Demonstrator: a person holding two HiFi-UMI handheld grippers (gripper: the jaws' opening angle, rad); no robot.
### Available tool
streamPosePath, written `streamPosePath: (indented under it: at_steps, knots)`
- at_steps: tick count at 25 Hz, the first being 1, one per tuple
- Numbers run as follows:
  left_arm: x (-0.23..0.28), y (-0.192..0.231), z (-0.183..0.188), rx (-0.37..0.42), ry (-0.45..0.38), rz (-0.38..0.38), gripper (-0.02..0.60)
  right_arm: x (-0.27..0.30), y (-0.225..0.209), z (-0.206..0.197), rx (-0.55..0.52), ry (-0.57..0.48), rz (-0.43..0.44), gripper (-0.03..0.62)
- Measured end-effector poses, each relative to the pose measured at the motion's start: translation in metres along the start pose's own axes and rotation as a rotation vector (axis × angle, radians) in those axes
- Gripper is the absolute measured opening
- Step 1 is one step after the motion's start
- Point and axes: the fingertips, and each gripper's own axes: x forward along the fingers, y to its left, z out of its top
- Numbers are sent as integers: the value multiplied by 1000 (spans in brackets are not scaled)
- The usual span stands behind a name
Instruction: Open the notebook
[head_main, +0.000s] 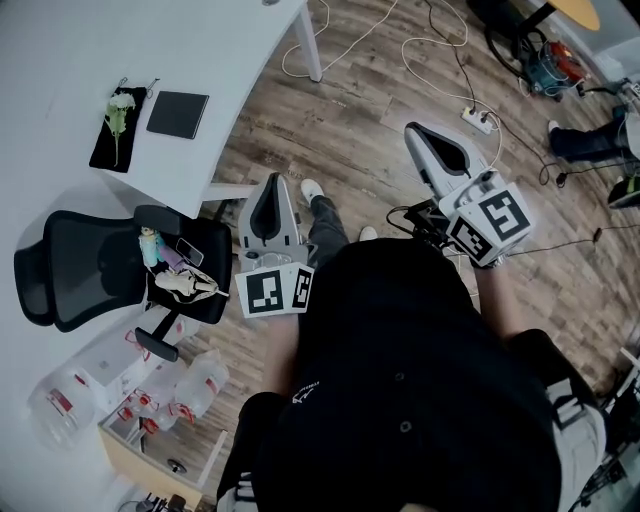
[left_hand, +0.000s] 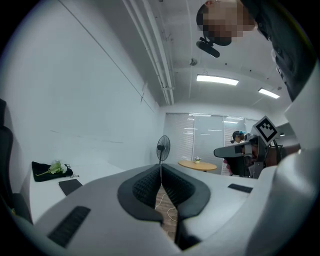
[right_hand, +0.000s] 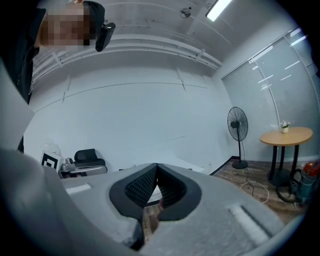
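The notebook (head_main: 178, 114) is a shut black book lying flat on the white table (head_main: 70, 60) at the upper left; the left gripper view shows the notebook (left_hand: 70, 186) low at the left. My left gripper (head_main: 271, 184) hangs over the wooden floor to the right of the table corner, well short of the book, with its jaws shut on nothing. My right gripper (head_main: 413, 130) is held higher and further right over the floor, also shut and empty. In their own views the left gripper (left_hand: 161, 166) and the right gripper (right_hand: 157, 166) have their tips together.
A black pouch (head_main: 118, 128) with a pale flower lies left of the notebook. A black office chair (head_main: 100, 265) carrying small items stands below the table, with water bottles (head_main: 195, 385) and a box beside it. Cables and a power strip (head_main: 478, 118) lie on the floor. A fan (right_hand: 237, 125) stands far off.
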Motion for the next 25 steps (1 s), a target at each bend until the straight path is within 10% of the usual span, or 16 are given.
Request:
streamPosePath:
  at_steps: [25]
  knots:
    - [138, 111, 15, -36, 42, -80, 8, 157, -41, 29, 4, 41, -73, 5]
